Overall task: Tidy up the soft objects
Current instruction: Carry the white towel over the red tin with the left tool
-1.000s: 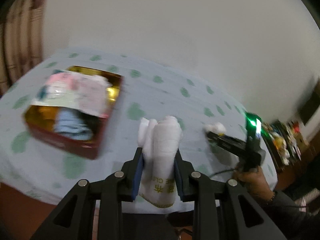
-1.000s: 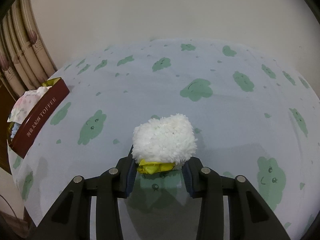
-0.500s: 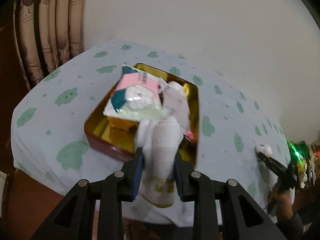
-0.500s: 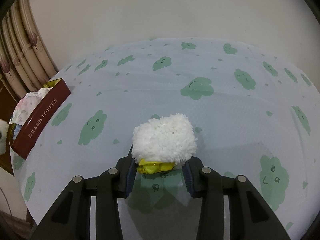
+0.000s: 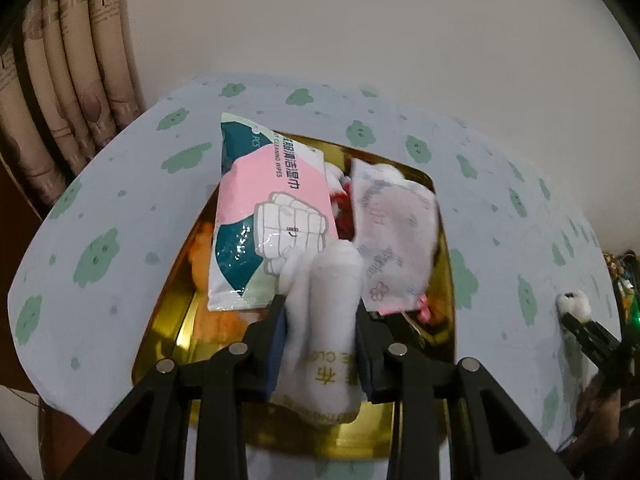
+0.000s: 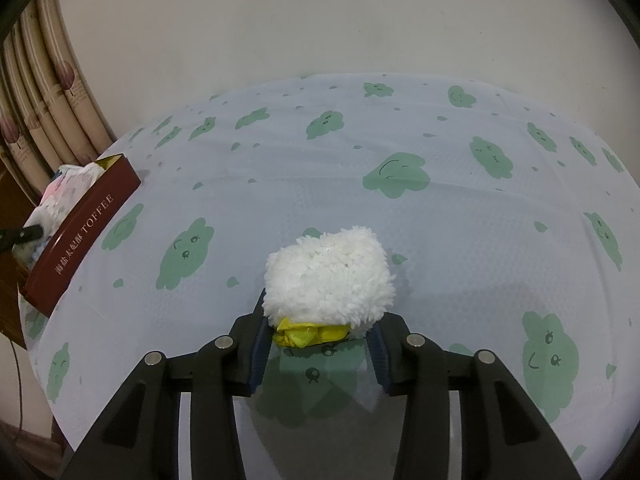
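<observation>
White cloth roll (image 5: 320,320) clamped in left claw (image 5: 320,344), above tin (image 5: 160,320)

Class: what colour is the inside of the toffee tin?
Shiny gold inside the tin, seen best in the left wrist view.

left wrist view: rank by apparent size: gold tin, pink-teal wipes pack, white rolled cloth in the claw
1. Gold metal tin: largest.
2. Pink-and-teal wipes pack and white rolled cloth in the left claw: look alike in size; the cloth is nearest the camera, so not ranked.
</observation>
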Available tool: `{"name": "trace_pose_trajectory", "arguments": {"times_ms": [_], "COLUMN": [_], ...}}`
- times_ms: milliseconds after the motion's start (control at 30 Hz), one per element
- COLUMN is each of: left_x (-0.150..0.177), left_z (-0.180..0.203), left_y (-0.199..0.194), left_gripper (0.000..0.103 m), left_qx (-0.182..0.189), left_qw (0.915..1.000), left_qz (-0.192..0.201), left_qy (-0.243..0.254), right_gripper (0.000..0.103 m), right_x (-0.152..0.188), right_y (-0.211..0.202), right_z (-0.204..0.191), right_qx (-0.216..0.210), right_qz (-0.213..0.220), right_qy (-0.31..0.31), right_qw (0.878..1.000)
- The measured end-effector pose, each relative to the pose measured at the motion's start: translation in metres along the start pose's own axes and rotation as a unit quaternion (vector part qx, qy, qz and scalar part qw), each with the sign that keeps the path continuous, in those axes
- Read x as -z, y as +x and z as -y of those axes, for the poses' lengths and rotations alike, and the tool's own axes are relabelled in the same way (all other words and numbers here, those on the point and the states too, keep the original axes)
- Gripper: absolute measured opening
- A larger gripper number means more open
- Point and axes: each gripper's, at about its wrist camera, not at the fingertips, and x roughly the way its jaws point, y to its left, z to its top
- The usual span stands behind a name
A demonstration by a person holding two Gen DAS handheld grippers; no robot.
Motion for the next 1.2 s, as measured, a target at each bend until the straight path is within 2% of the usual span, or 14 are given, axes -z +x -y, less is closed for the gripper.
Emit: {"name": "trace_pose_trajectory", "arguments": {"times_ms": [167,400,467,500,567,700,800,900,1100,1200], "left_x": [-0.003,0.022,0.025,0.025,0.023,0.018,0.017,0.02,0.027,0.021], "left_z": [0.005,0.025,0.03,0.032,0.032,0.023,0.015,0.014,0.009,0.004], "left_y": [-0.001,-0.006,-0.008,-0.008,-0.01,-0.011,-0.015,-0.021,-0.038,-0.044], "left_gripper": [0.033,0.033,0.036,0.043,0.049,0.05,0.05,0.055,0.058,0.061], "left_qx": [0.008,-0.009,-0.011,-0.012,-0.024,-0.088,-0.082,-0.111,-0.131,-0.126], "left_qw": [0.9999,0.9954,0.9941,0.9938,0.9939,0.9921,0.994,0.9908,0.9851,0.985], "left_qz": [0.009,-0.003,-0.001,0.0,0.011,0.025,0.027,0.032,0.075,0.091], "left_qy": [0.012,0.096,0.108,0.111,0.107,0.087,0.067,0.07,0.083,0.075], "right_gripper": [0.041,0.041,0.041,0.041,0.041,0.042,0.042,0.042,0.043,0.043], "right_x": [-0.001,0.0,-0.001,-0.001,-0.001,-0.002,-0.002,-0.001,-0.002,-0.002], "right_y": [0.0,0.0,0.001,0.001,0.001,0.001,0.001,0.001,0.0,0.0], "right_z": [0.0,0.001,0.001,0.001,0.001,0.001,0.001,0.0,0.0,0.0], "right_qx": [0.0,-0.002,-0.002,-0.002,-0.002,-0.002,-0.002,-0.002,-0.002,-0.002], "right_qz": [0.0,0.0,0.0,-0.001,-0.001,-0.001,-0.001,-0.001,-0.001,-0.002], "right_qy": [0.0,0.001,0.001,0.001,0.001,0.001,0.001,0.001,0.0,0.0], "right_qw": [1.0,1.0,1.0,1.0,1.0,1.0,1.0,1.0,1.0,1.0]}}
